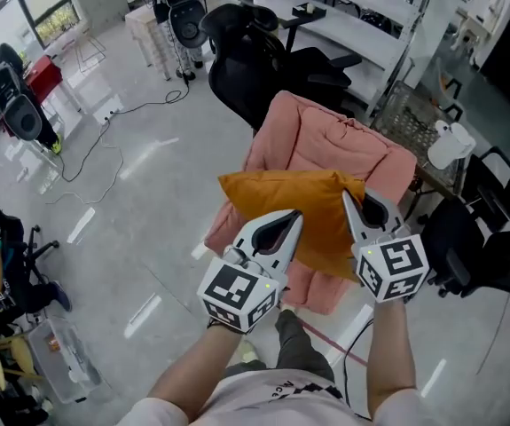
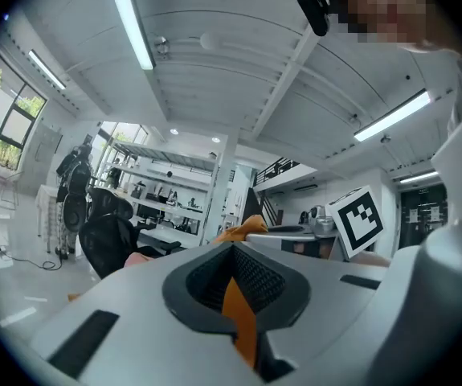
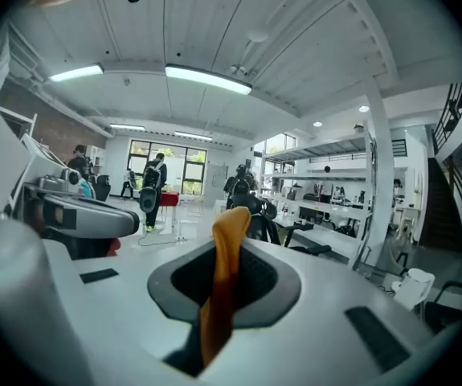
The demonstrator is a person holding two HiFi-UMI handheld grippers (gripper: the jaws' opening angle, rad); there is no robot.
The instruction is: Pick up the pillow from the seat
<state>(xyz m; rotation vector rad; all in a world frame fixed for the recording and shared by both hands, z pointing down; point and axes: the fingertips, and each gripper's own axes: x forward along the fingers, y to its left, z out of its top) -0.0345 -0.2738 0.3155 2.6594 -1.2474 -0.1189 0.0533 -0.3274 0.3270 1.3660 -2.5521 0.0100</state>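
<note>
An orange pillow (image 1: 299, 204) hangs in the air above a seat draped in a pink cover (image 1: 325, 140). My left gripper (image 1: 297, 216) is shut on the pillow's near left edge, and orange fabric (image 2: 239, 312) shows pinched between its jaws. At the pillow's near right corner my right gripper (image 1: 347, 198) is shut on it too, with a fold of the orange fabric (image 3: 222, 272) standing up between its jaws. Both grippers point roughly level. The pillow is clear of the seat.
Black office chairs (image 1: 263, 69) stand behind the pink seat, and another (image 1: 494, 238) sits at the right. White desks and shelving (image 1: 361, 16) line the back. Cables (image 1: 95, 149) trail over the glossy floor at the left. People stand far off by the windows (image 3: 154, 185).
</note>
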